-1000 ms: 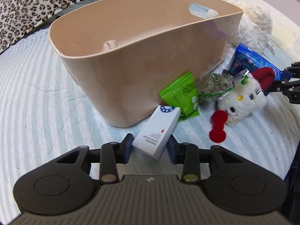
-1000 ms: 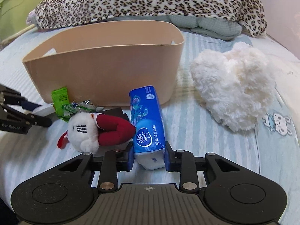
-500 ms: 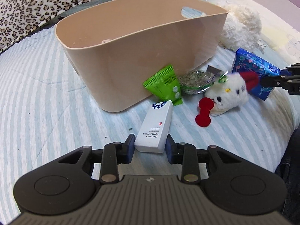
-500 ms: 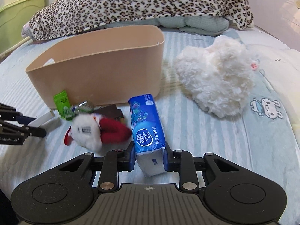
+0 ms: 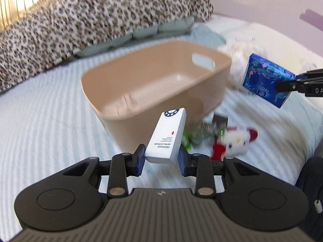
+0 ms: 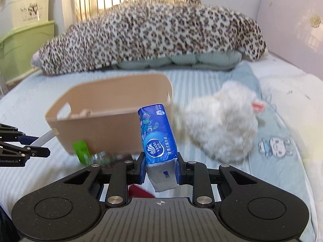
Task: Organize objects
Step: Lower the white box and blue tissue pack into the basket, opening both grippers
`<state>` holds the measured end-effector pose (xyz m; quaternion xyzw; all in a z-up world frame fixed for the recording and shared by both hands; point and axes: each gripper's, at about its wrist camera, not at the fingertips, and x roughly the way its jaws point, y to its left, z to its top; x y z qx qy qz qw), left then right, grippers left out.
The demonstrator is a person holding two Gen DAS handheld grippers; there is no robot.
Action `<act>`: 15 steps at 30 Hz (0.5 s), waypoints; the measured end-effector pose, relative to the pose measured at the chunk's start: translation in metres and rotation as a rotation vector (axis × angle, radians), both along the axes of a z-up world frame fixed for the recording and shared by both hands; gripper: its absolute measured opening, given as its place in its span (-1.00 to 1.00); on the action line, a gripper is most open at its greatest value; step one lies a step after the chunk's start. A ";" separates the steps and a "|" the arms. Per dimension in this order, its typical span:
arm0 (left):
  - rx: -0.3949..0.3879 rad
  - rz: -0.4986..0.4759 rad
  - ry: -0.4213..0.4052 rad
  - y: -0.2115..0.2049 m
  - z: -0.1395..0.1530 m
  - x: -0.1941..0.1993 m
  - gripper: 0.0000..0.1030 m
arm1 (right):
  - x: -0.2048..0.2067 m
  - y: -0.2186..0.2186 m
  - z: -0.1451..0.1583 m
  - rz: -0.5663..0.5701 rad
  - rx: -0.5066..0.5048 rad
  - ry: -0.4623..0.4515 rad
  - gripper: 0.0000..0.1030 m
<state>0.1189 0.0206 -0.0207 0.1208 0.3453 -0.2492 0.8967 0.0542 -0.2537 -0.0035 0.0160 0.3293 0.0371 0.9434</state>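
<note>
My left gripper is shut on a white box and holds it in the air in front of the beige basket. My right gripper is shut on a blue tissue pack, lifted above the bed, to the right of the basket. The tissue pack also shows in the left wrist view, and the white box in the right wrist view. A small pale item lies inside the basket.
On the striped bed below lie a green packet, a shiny packet, a Hello Kitty plush and a white fluffy plush. A leopard-print blanket lies behind the basket. Storage bins stand at the far left.
Both grippers have risen off the bed with their objects; the white box and the tissue pack are now in the air, and the basket's inside shows from above.
</note>
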 end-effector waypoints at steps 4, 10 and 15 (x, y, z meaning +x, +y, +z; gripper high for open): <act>-0.015 0.000 -0.070 -0.003 0.024 0.002 -0.31 | 0.008 0.004 0.020 0.010 0.006 -0.059 -0.51; -0.020 0.010 -0.152 -0.016 0.050 0.018 -0.31 | 0.030 0.014 0.045 0.015 0.017 -0.123 -0.51; -0.021 0.038 -0.184 -0.029 0.060 0.044 -0.31 | 0.057 0.026 0.058 0.020 0.026 -0.174 -0.51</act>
